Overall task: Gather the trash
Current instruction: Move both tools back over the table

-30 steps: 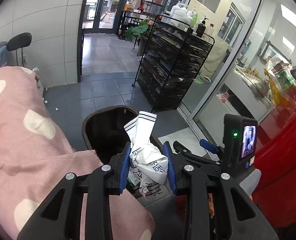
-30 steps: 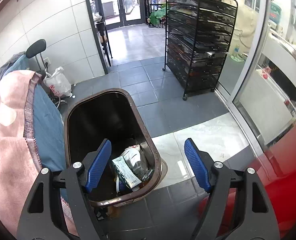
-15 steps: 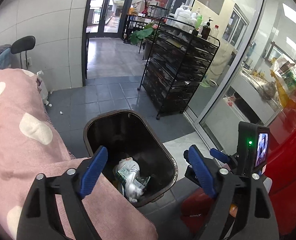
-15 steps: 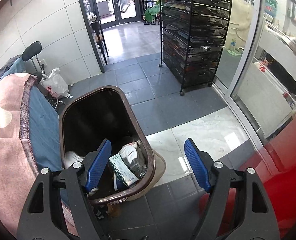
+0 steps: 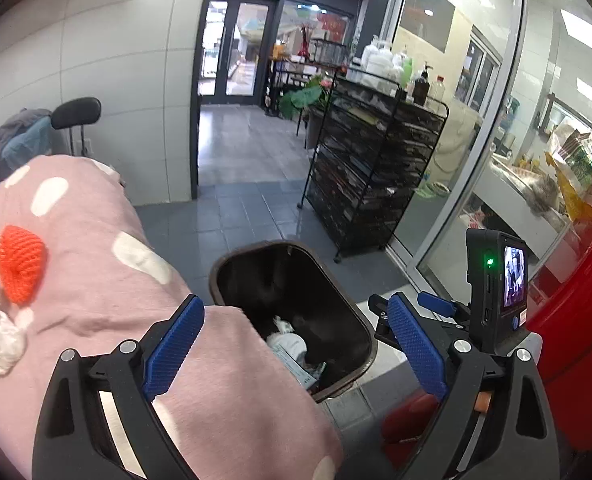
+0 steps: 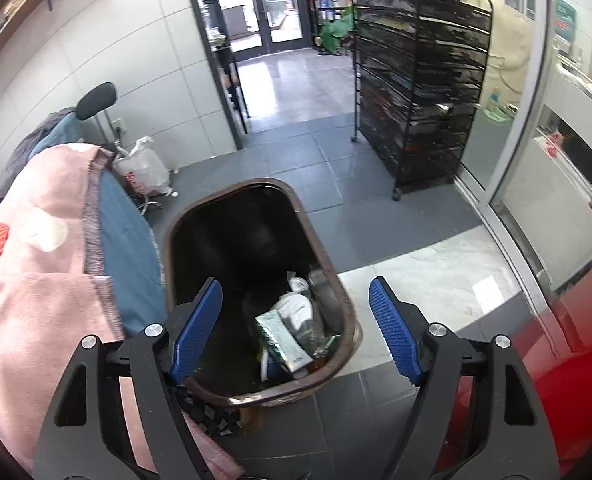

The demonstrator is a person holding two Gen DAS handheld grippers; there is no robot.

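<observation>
One white plastic bag [image 6: 141, 168], right view only.

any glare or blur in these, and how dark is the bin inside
Left wrist: fisheye bends the walls, the glass wall shows reflections, the bin is near black inside. Right wrist: glare on the hallway floor, the bin's far half in shadow, trash lit and fairly sharp.

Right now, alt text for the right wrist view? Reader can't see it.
The open right gripper hangs empty above a dark brown trash bin on a grey tiled floor, with crumpled wrappers and paper trash piled at the bin's near end. A pink spotted blanket lies left of the bin, and a black wire rack stands behind.
</observation>
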